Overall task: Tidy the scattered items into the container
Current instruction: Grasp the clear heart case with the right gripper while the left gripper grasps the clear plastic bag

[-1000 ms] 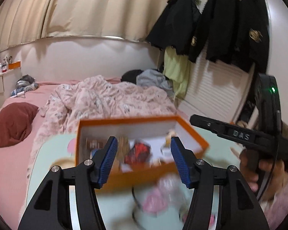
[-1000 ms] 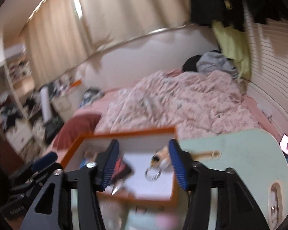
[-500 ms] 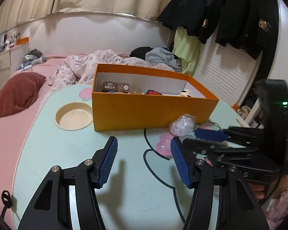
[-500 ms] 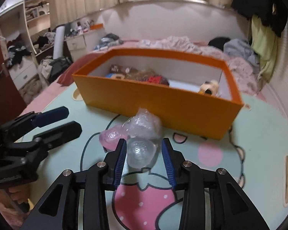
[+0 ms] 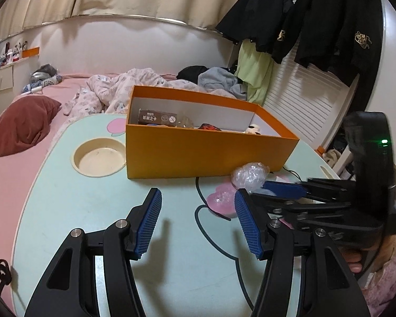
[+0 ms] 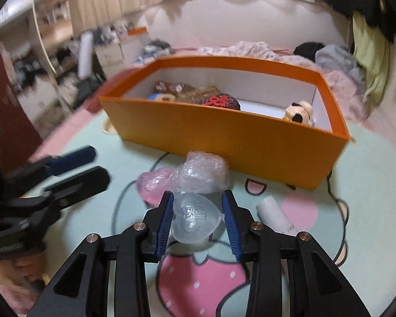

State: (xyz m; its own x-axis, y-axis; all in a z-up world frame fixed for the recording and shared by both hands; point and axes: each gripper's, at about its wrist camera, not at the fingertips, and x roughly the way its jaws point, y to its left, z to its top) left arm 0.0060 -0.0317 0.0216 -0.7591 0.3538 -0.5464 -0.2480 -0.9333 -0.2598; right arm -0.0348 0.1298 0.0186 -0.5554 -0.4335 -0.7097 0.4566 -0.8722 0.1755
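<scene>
Right gripper (image 6: 198, 211) with a clear heart-shaped shell (image 6: 194, 218) between its jaws, low over the desk (image 6: 369, 163) just in front of the orange box (image 6: 224, 137); the blue pads meet the shell's two sides, so the jaws appear clenched on it. The shell looks like thin moulded plastic: light, hollow, smooth and probably slippery, likely to flex or pop out under a hard squeeze, so a gentle hold across its widest part seems best (not at the tapering point). Touching it behind are a crinkled clear wrap (image 6: 200, 174) and a pink heart (image 6: 153, 185), both probably light and easily dragged along. A white tube (image 6: 274, 218) lies to the right on the desk. Left gripper (image 5: 198, 222) hovers over bare desk, jaws released and empty.
</scene>
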